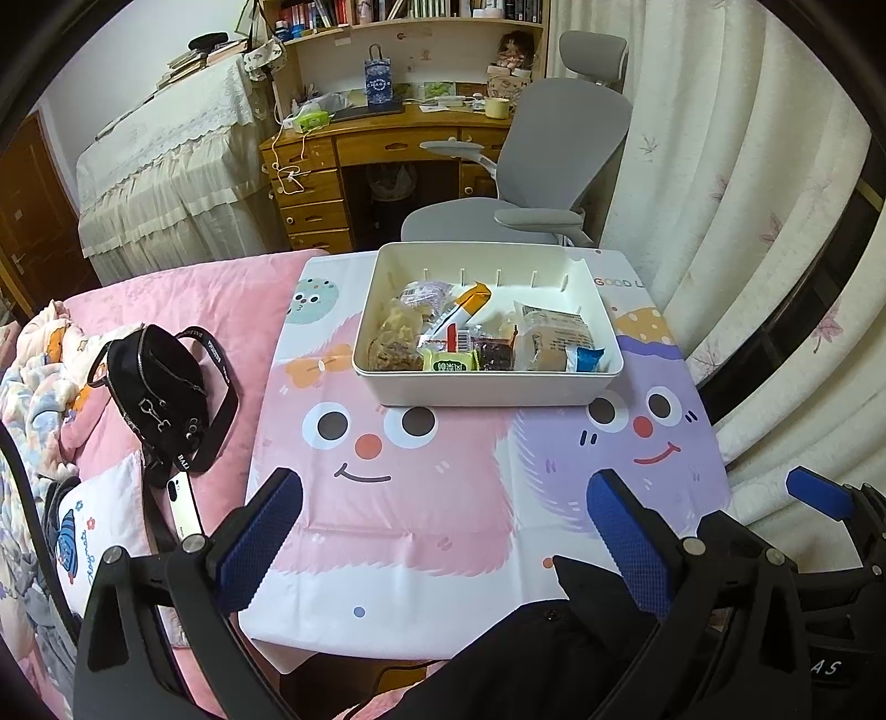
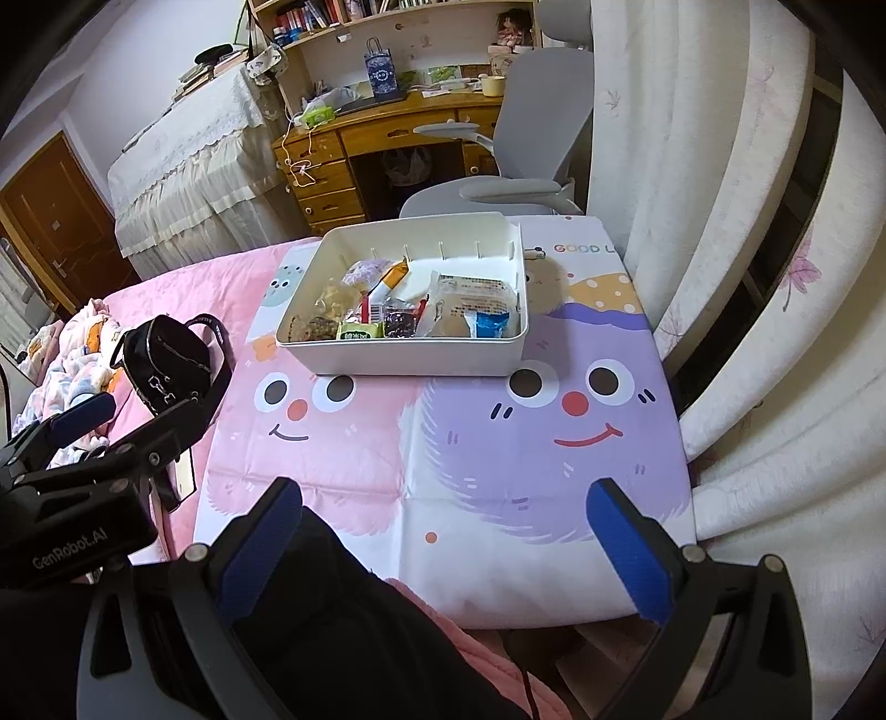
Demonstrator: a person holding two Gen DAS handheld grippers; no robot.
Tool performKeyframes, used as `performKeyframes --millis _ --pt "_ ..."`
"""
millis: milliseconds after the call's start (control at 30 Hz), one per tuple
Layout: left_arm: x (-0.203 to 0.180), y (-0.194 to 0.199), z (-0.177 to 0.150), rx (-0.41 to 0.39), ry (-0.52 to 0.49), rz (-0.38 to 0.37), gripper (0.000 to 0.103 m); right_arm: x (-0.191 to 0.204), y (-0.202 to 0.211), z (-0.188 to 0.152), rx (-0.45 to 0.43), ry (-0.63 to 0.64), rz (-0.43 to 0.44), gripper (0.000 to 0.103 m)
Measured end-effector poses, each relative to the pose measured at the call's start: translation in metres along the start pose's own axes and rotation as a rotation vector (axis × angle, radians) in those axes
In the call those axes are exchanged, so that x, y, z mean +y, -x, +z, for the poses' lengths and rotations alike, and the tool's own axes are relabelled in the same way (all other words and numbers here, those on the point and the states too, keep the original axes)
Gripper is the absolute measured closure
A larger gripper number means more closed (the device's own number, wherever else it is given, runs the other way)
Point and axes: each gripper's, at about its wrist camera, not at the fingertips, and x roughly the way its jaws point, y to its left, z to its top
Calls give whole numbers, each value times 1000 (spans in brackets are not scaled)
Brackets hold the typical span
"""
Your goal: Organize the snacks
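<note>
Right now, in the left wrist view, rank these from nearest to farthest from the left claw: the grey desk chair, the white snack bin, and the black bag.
1. Black bag: on the pink bedding, left of the left claw.
2. White snack bin: straight ahead at the far end of the cartoon mat.
3. Grey desk chair: beyond the bin, by the wooden desk.

Wooden desk (image 1: 382, 141) with drawers under a bookshelf (image 1: 398, 14), grey office chair (image 1: 531, 160) before it, pale flowered curtains (image 1: 720, 166) on the right, brown door (image 1: 27, 205) at left, lace-covered furniture (image 1: 160, 166) (perhaps a piano), pink bedspread (image 1: 183, 299).
</note>
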Motion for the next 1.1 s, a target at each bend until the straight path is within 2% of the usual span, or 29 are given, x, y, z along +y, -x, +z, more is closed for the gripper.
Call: performKeyframes --millis 600,1100 --pt "0 -13 3 24 -3 -10 1 -4 -17 7 61 1 -1 0" --pt "1 -14 4 25 0 -5 1 -4 -23 8 72 5 3 0"
